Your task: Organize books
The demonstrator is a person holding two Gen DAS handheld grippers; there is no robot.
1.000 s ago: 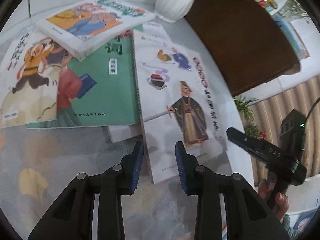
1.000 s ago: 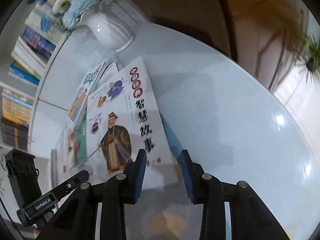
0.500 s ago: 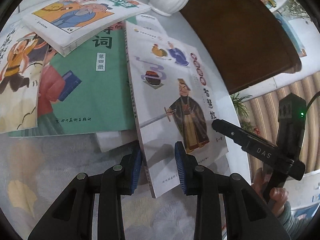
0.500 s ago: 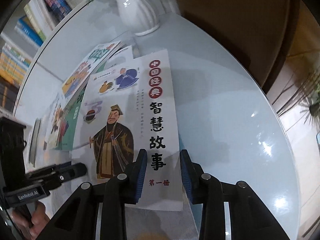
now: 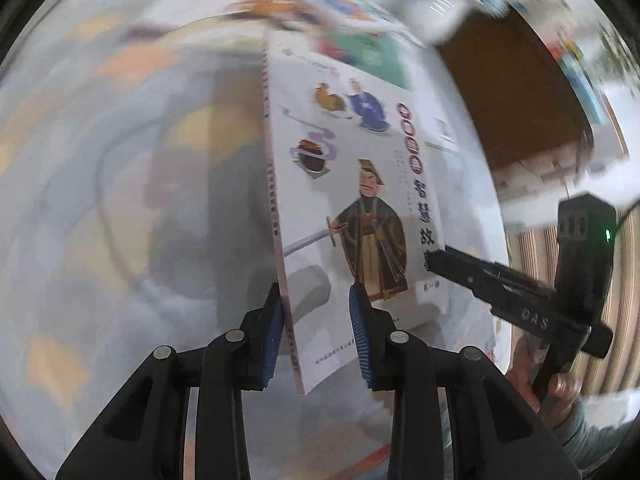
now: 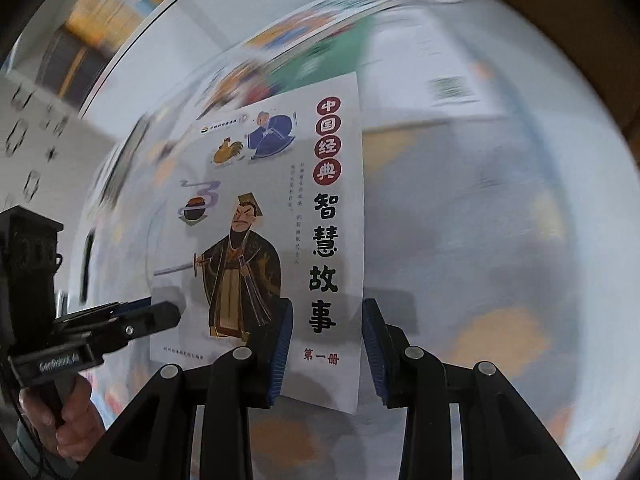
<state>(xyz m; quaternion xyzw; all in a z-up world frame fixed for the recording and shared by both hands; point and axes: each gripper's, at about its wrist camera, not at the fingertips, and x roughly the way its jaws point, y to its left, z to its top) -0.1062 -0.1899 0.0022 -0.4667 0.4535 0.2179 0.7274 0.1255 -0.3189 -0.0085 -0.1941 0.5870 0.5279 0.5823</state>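
A white book with a robed, sword-bearing figure on its cover shows sharp while everything around it is blurred. My left gripper is shut on the book's near spine corner, with one pad at the spine and the other over the cover. My right gripper grips the opposite long edge near the bottom, one pad on the cover and the other past the edge; its jaws are opening slightly. Each view shows the other gripper: the right one, the left one.
The remaining books, a green one among them, lie blurred at the far side of the glass-topped table. Beyond are a white vase, a brown chair and bookshelves. A person's hand holds each gripper.
Both grippers have closed in on the white book's two long edges and swept sideways with it. The pile it lay on is now farther off, and the surroundings have blurred.
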